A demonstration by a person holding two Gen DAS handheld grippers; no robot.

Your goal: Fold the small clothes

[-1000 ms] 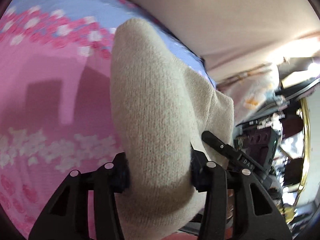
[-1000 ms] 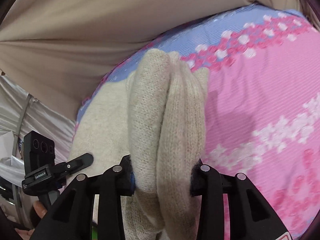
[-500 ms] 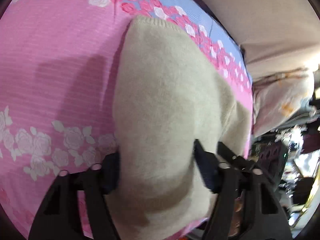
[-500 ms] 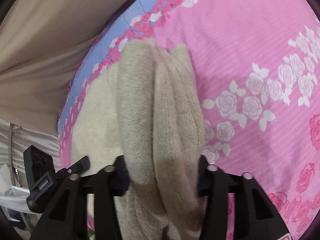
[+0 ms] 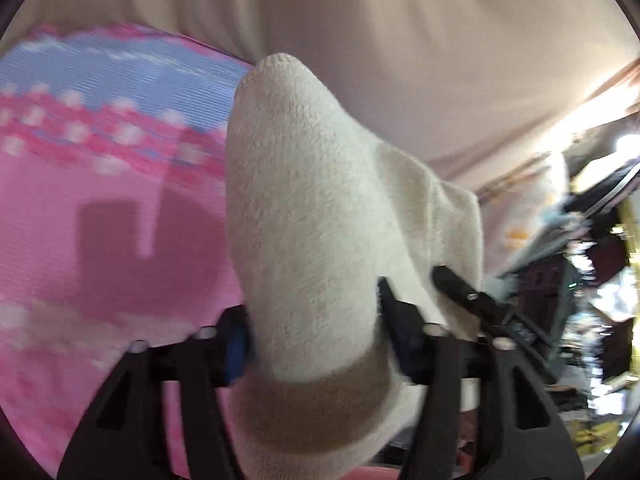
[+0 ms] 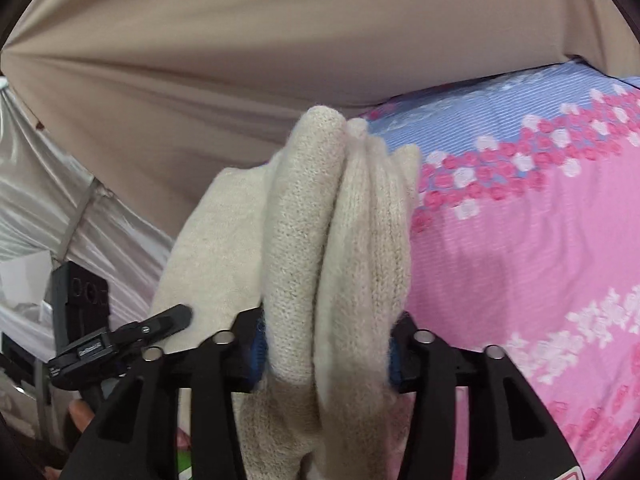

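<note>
A cream knit garment (image 5: 304, 208) hangs bunched between the jaws of my left gripper (image 5: 310, 320). Its far end lies toward the pink floral bedsheet (image 5: 80, 208). The jaws are opening, and both pads still touch the knit. In the right wrist view the same garment (image 6: 312, 216) stands in thick folds between the jaws of my right gripper (image 6: 326, 348). Those jaws are opening too, with the blue pads against the fabric. The garment stretches between both grippers above the bedsheet (image 6: 520, 248).
A beige curtain (image 5: 400, 40) hangs behind the bed and fills the top of both views. Cluttered furniture (image 5: 580, 280) stands at the right of the left wrist view. The other gripper's black body (image 6: 100, 340) and a hand (image 6: 80, 412) show at lower left.
Half a second ago both cameras looked down on the sheet; now they have swung back up toward the curtain with the garment still between the jaws. Both pairs of jaws stand slightly wider.
</note>
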